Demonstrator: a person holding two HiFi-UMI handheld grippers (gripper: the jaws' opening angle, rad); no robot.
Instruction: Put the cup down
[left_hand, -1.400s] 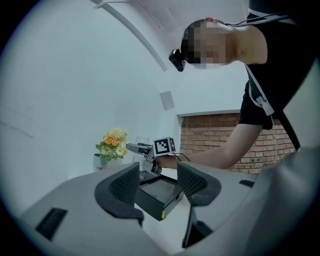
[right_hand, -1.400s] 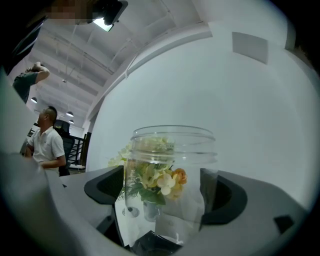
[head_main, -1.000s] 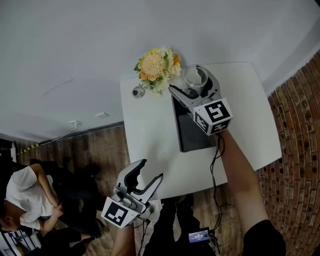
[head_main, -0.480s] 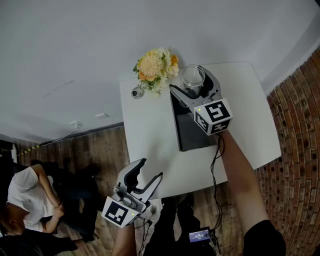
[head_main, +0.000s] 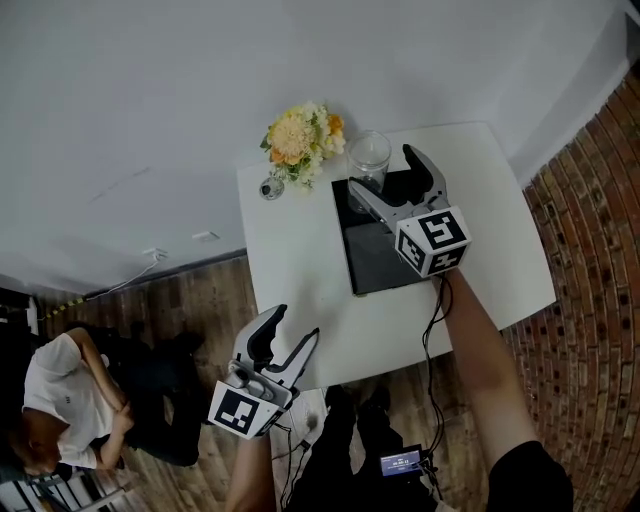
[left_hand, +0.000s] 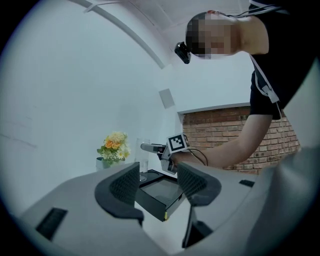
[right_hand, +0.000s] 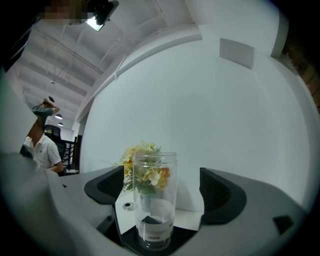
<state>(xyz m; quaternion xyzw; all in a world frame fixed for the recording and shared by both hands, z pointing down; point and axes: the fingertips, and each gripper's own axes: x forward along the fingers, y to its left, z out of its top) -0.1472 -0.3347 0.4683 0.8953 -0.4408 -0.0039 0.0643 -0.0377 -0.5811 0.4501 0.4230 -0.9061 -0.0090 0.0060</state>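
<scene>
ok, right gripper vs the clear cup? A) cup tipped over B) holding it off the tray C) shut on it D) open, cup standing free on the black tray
D: the right gripper has its jaws apart, with gaps either side of the upright clear cup on the black tray.

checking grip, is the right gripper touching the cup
Apart. The right gripper view shows the cup between the right gripper's open jaws, a clear gap each side.
</scene>
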